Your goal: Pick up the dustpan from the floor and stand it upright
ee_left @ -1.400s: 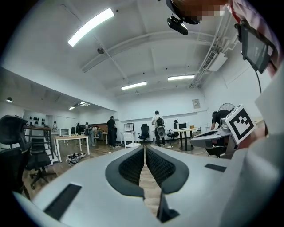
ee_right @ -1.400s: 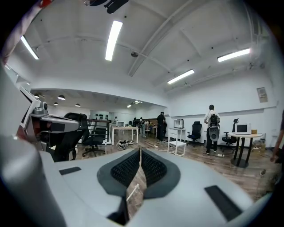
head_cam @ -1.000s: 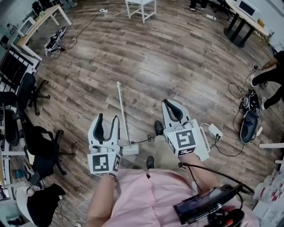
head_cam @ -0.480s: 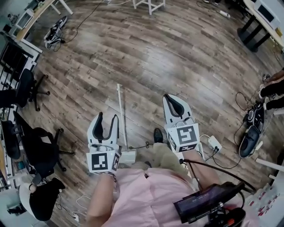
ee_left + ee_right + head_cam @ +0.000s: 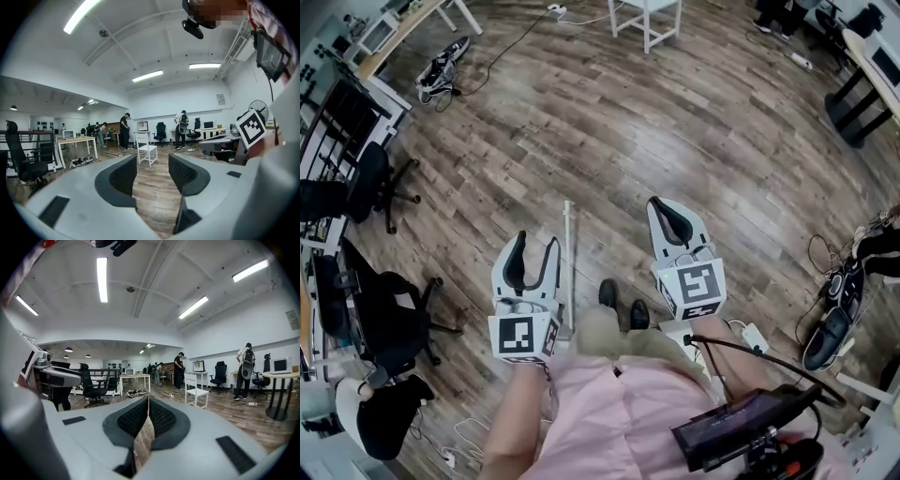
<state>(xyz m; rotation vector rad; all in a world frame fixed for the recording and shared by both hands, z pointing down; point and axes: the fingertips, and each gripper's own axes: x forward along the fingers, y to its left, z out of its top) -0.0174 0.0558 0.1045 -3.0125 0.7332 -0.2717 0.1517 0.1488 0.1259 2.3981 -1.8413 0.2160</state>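
Note the glossy wood-plank floor (image 5: 675, 141) across the whole head view. Note black swivel office chairs (image 5: 375, 183) on star bases at 9 o'clock, well apart from the work area. Note a white open-frame chair (image 5: 647, 14) at 12 o'clock, a black table base (image 5: 853, 108) at 2 o'clock, and a white power strip (image 5: 753, 336) with thin trailing cables at 4 o'clock. Find the dustpan (image 5: 570, 253) lying flat on the floor. Trace its thin, straight white handle toward 12 o'clock, between the two grippers, just beside the left one and near the black shoes (image 5: 607, 292). Treat the pan end as mostly hidden behind the left gripper (image 5: 534, 242) and the pink garment (image 5: 600, 412). Read the left gripper as apart: smooth grey moulded shells, dark ribbed pads, only floor in the gap. Read the right gripper (image 5: 661, 204) as closed, ribbed pads meeting tip to tip on themselves, level and clear of the dustpan.
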